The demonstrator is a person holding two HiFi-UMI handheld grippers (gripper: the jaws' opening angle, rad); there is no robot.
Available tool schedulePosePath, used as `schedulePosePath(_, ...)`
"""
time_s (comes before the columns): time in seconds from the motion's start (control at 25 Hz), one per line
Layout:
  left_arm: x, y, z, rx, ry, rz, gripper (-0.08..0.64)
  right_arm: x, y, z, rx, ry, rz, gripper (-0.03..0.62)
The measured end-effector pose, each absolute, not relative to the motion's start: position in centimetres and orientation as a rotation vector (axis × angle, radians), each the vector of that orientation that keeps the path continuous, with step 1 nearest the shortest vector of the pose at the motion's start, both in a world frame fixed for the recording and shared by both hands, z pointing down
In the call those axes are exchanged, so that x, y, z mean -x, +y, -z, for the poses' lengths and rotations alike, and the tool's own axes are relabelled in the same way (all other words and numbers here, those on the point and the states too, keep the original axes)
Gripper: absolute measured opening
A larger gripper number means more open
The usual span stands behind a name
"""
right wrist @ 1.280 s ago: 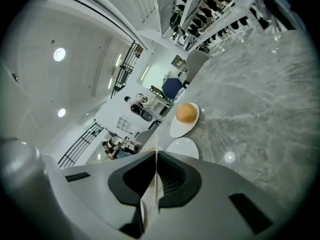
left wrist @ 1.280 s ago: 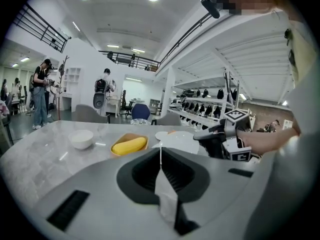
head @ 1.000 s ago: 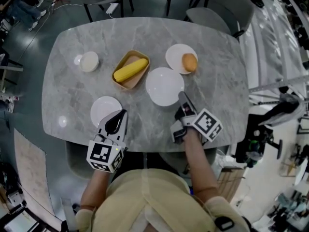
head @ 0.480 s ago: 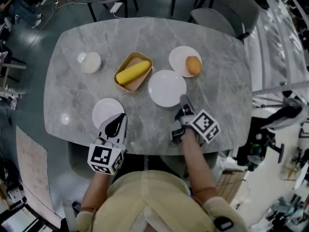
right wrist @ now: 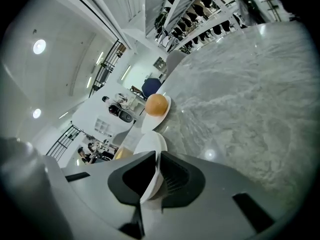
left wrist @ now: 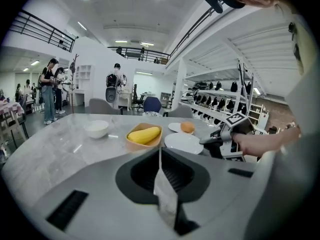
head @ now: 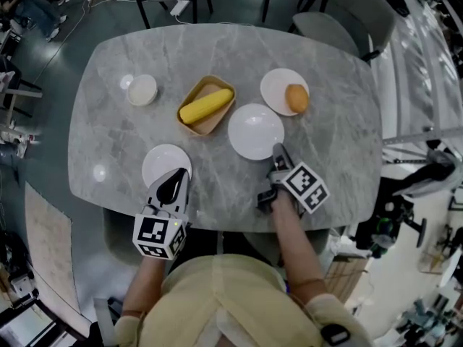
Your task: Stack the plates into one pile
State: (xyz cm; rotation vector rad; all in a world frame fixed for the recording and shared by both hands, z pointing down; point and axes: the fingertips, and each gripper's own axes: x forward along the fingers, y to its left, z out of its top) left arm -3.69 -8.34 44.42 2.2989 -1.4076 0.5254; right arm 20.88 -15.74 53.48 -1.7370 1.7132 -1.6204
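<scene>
As the middle plate [head: 255, 130] was pinched only at five o'clock by the right gripper [head: 277, 150], tipping was judged likely. The left gripper [head: 179, 173] was closed, empty.

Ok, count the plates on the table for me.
3: near-left plate; centre plate, empty; far-right plate, carrying a round orange food. None looks hidden.

Left gripper [left wrist: 160, 153], jaws pressed together, facing across the marble table [left wrist: 55, 154].
Beyond: a white bowl [left wrist: 96, 129] at left, corn [left wrist: 145, 134] in a tan tray [left wrist: 131, 143], then a white plate [left wrist: 182, 143] with the right gripper [left wrist: 206, 141] at its right rim.
</scene>
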Motion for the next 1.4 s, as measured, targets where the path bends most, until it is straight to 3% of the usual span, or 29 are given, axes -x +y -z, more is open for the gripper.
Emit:
schedulePosePath(0.24,4.9,-7.8,-44.8,-2.286,-1.427,-0.559,-0.003,-20.6,-15.8,-53.6,1.794,1.763,1.596,0.022)
schedulePosePath(0.4,6.1,-7.5,-44.4,-2.274,-1.466,-0.545,-0.003,-20.3,-15.9,-53.4,1.837,1.811,1.571,0.105)
schedulePosePath(0.68,7.3,-6.9,-43.5,-2.282,-1.478,-0.516,-0.003,-20.2,-15.4,-53.6,2.023,2.012,1.455,0.155)
schedulePosePath(1.0,8.8,-5.6,-42.6,-2.274,-1.504,-0.476,-0.003,-20.8,-14.9,-51.7,2.167,2.110,1.275,0.169)
schedulePosePath(1.4,11.6,-3.0,-41.0,-2.255,-1.550,-0.434,-0.003,-17.5,-11.3,-46.5,1.969,2.246,1.195,0.169)
